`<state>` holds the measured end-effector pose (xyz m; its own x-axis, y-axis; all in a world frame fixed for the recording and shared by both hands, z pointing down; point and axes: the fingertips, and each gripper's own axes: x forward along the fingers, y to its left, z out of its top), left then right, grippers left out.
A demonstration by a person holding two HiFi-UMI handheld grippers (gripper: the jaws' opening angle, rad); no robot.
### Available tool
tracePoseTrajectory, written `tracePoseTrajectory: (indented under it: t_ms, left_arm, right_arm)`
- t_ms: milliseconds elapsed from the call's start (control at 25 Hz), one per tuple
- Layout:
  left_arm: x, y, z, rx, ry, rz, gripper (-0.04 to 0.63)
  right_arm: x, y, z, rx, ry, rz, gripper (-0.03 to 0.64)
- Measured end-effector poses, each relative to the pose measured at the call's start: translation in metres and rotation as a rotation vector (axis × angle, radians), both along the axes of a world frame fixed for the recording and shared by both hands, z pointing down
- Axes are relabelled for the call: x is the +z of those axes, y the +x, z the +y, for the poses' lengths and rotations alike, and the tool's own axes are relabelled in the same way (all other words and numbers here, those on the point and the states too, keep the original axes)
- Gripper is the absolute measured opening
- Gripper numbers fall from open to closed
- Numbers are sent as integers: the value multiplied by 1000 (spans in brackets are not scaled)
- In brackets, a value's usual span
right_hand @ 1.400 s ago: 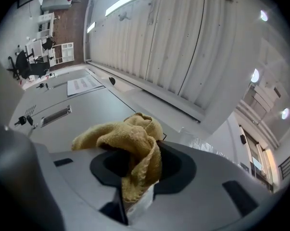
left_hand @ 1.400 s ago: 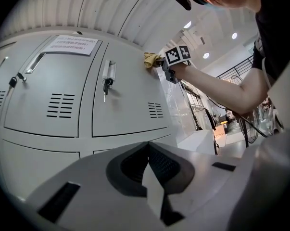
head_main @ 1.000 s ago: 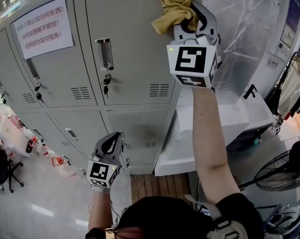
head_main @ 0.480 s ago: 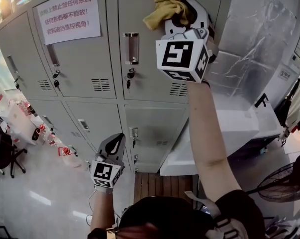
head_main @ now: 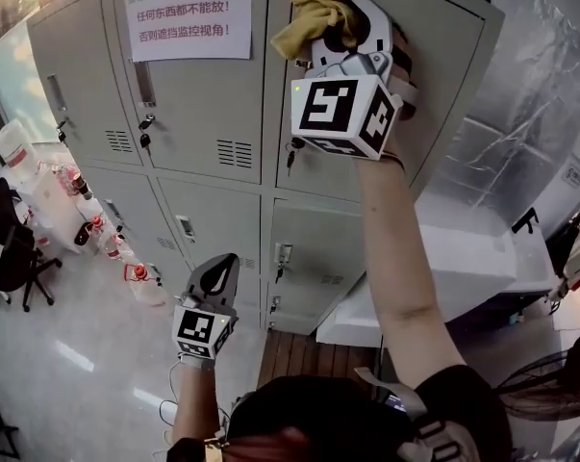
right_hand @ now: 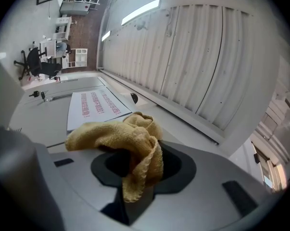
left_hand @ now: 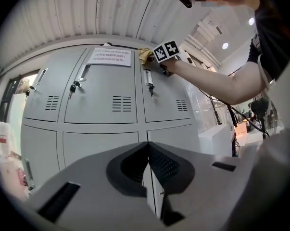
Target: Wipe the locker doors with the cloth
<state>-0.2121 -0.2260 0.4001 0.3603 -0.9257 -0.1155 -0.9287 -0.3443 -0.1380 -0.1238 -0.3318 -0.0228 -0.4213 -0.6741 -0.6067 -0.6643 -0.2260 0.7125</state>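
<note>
1. Right gripper (head_main: 357, 27) clamps the yellow cloth (head_main: 307, 8) against the locker door's (head_main: 443, 85) 12 o'clock edge, ready to wipe.
2. Left gripper (head_main: 215, 279), jaws together and empty, hangs clear at 7 o'clock.

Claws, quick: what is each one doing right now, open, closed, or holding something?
Left claw: closed, holding nothing.
Right claw: closed on the yellow cloth.
</note>
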Motion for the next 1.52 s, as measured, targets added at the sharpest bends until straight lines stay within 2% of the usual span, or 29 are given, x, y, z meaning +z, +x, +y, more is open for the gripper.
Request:
tracePoseTrajectory:
  t_ms: [280,640,1080,1520]
  left_arm:
    - [-3,-8,-5,-14,7,8,9]
    - [-5,18,-20,50,2,13,9]
    - [0,66,-34,149,-26,5,9]
    - [6,123,-41,277,-36,-19,9]
  right_arm:
    - [21,-12,1,48,17,80,120]
    - [37,15,0,102,19,119,121]
    - [40,87,0,178,3,65,123]
    - [43,177,-1,302,-25,-22,123]
